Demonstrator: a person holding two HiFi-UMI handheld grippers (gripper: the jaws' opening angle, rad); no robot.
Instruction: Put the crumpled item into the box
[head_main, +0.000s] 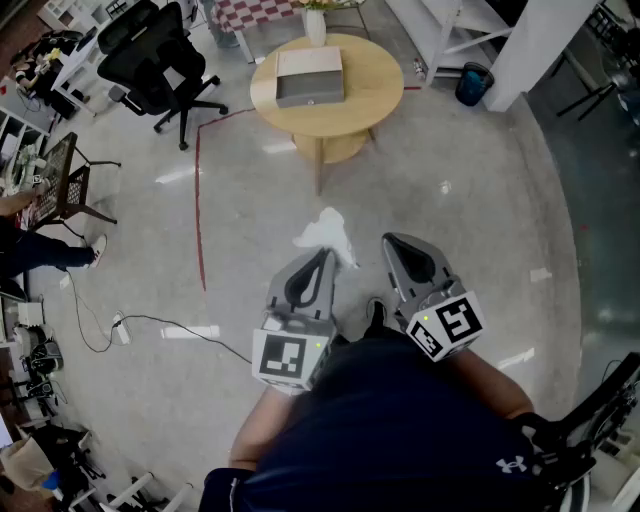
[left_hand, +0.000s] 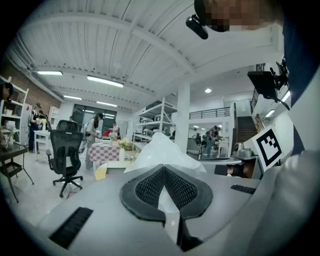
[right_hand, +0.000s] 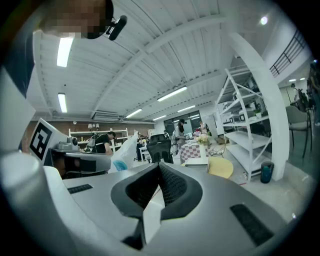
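Note:
A white crumpled item (head_main: 325, 233) hangs over the floor, pinched at the tip of my left gripper (head_main: 327, 257), which is shut on it. In the left gripper view the crumpled item (left_hand: 162, 152) rises just past the closed pads (left_hand: 150, 187). My right gripper (head_main: 393, 244) is held beside it to the right, shut with nothing in it; its fingertips (right_hand: 167, 182) meet. The right gripper view shows the crumpled item (right_hand: 122, 152) off to the left. The grey box (head_main: 310, 77) lies closed on a round wooden table (head_main: 372, 80) well ahead.
A white vase (head_main: 315, 25) stands behind the box. A black office chair (head_main: 160, 60) is at far left, a blue bin (head_main: 473, 83) by a white pillar at right. Red tape (head_main: 198, 200) and a cable (head_main: 150, 320) run across the floor.

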